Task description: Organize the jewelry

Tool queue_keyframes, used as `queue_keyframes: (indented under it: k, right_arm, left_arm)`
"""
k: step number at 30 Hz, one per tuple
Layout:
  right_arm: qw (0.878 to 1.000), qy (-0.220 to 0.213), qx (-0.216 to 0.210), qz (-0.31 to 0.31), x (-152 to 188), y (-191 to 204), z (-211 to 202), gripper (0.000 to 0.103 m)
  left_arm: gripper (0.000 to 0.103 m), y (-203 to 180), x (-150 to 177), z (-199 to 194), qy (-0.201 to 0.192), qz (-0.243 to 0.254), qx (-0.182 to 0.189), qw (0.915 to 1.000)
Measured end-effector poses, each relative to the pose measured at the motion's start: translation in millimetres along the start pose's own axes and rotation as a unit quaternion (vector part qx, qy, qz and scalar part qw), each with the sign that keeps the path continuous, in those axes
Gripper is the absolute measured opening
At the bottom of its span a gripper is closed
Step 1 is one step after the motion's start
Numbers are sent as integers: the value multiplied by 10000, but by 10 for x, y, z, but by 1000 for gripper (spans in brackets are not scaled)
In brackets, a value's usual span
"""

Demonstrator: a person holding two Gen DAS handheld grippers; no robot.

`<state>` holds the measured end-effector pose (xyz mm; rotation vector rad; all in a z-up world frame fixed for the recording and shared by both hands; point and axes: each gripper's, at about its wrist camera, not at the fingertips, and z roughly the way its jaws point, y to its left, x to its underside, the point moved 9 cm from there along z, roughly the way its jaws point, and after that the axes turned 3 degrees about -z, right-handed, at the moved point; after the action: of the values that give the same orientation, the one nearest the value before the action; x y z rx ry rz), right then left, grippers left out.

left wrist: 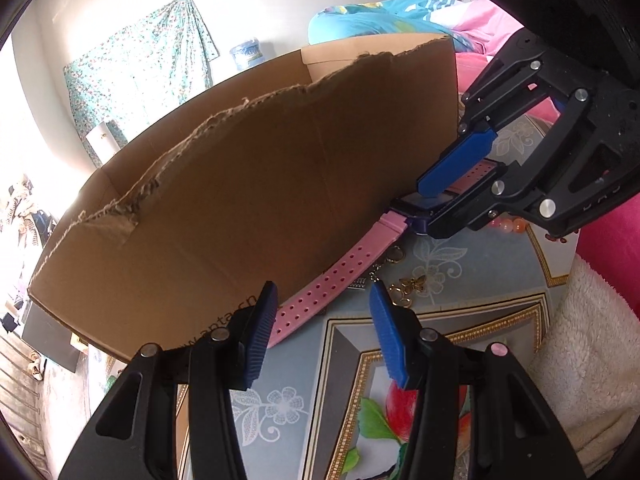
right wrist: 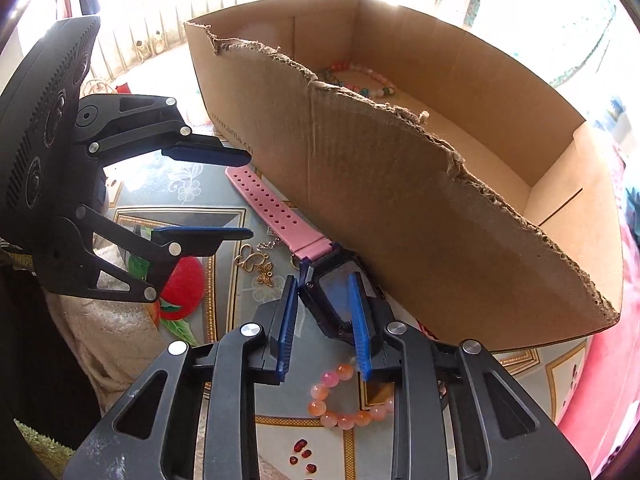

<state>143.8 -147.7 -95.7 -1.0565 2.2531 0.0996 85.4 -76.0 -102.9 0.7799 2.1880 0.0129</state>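
Note:
A pink-strapped smart watch lies on the table against the near wall of a torn cardboard box. My right gripper has its blue pads on both sides of the dark watch case, closed on it; the left wrist view shows the same grip. My left gripper is open over the free end of the pink strap; it also shows in the right wrist view. A gold butterfly chain lies beside the strap. A bead necklace lies inside the box.
An orange-pink bead bracelet and loose red beads lie on the patterned tablecloth near my right gripper. A white fleece cloth lies at the table's right edge. Pink bedding lies behind the box.

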Motion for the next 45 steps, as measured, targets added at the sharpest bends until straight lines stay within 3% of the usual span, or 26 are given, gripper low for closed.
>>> queue_keyframes:
  k: [9,17,24,30,34,45]
  right_arm:
    - [9998,-134,-39,110,87,8,4,23]
    - [9994,-267,-84,220,117,-21,-72,23]
    - [9979,-423,-79,490,146,-109,-129,23]
    - [9955,-510,371,702,358,-246,-384,23]
    - [9937,-294,826,694,583,-324,-505,23]
    - [9871,363,1553,-109,813,-261,-282,23]
  left_arm:
    - [46,-218,-105,90,-9,339,-63,9994]
    - [19,-402,-298,311,109,482,-105,9987]
    - [12,-504,-381,348,63,505,-113,9986]
    - [9,-472,-404,313,64,474,-84,9988]
    - [9,-481,-444,344,114,421,4,9990]
    - [9,-301,-459,481,306,-79,376,9988]
